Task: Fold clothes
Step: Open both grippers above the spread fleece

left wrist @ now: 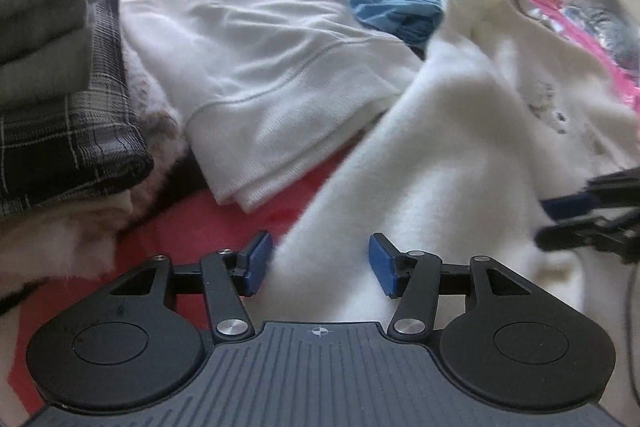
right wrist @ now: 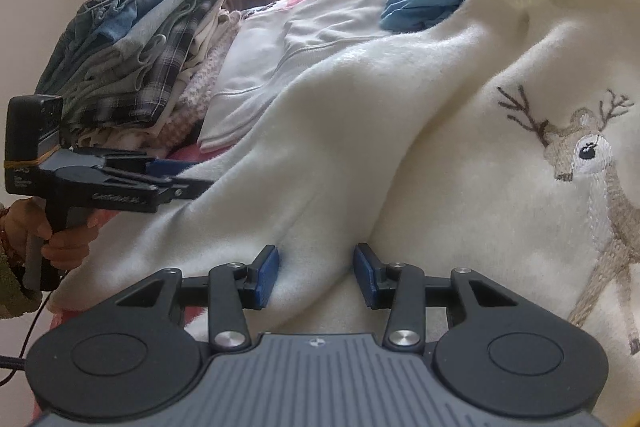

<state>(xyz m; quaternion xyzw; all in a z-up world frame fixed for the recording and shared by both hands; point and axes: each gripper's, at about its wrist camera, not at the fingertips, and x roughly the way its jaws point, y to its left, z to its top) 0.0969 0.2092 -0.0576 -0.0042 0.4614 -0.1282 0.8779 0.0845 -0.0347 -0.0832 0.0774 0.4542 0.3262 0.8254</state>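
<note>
The bed [left wrist: 224, 223], under a pink cover, carries everything: a cream sweater [right wrist: 360, 131] with a stitched deer [right wrist: 600, 179] spread across its near side, a folded white top [left wrist: 260, 67] beyond it, a blue garment [left wrist: 396, 11] farther back, and a tall stack [right wrist: 132, 59] of folded clothes at the bed's left edge. The sweater's sleeve runs down toward both grippers. The left gripper [left wrist: 320, 265] hangs over the sleeve end with its jaws about half apart and the fleece between the pads but not pinched. The right gripper [right wrist: 316, 275] sits lower on a raised ridge of the same fleece, its jaws narrower, the pads at or just off the fabric; whether they truly clamp it cannot be told. The likeliest failure is a shallow bite: thick, soft fleece may slip out when lifted, or only the top layer may come up, leaving a crooked fold. A wide sweep toward the left edge could also topple the leaning stack.
</note>
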